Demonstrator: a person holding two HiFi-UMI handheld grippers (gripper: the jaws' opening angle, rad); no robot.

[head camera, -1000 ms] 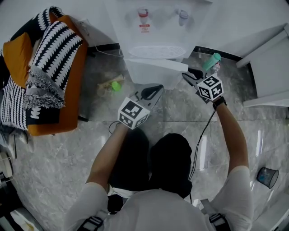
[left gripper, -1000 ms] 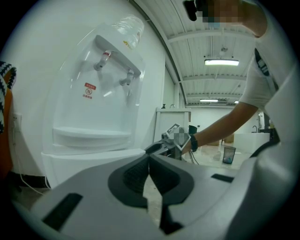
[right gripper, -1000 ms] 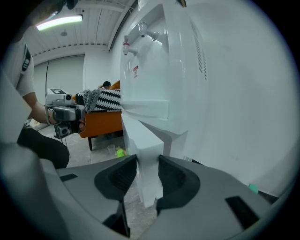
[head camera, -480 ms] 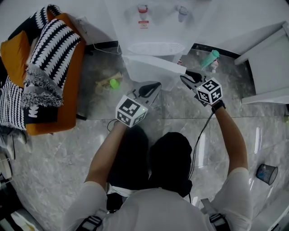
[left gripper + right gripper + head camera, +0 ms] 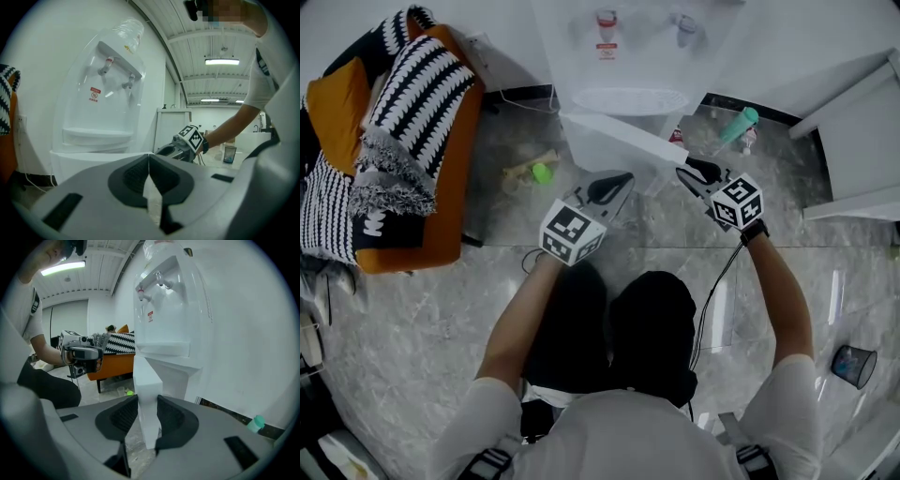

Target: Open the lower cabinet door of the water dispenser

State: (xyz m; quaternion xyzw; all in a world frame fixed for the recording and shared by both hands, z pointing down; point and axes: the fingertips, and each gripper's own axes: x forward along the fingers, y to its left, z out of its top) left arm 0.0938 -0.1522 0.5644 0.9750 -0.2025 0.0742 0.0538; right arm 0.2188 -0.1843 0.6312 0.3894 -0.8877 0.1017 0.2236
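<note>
The white water dispenser (image 5: 630, 56) stands against the wall ahead, and its lower cabinet door (image 5: 614, 136) stands swung partly out toward me. My right gripper (image 5: 684, 172) is shut on the door's free edge (image 5: 147, 394); its pads press both faces of the white panel, and its jaws have just been closing on it. My left gripper (image 5: 622, 180) hovers just in front of the door, jaws shut with nothing between them. In the left gripper view the dispenser (image 5: 101, 108) fills the left and the right gripper (image 5: 174, 151) shows at the door's end.
An orange chair (image 5: 441, 197) with a black-and-white blanket (image 5: 403, 112) stands at the left. A green-capped bottle (image 5: 739, 125) and a small green-lidded item (image 5: 542, 172) lie on the floor beside the dispenser. White furniture (image 5: 862, 150) is at the right, a dark mesh bin (image 5: 852, 366) behind.
The door has swung further out from the dispenser. My right gripper has drawn back toward me with the door's edge in it. The left gripper has stayed put.
</note>
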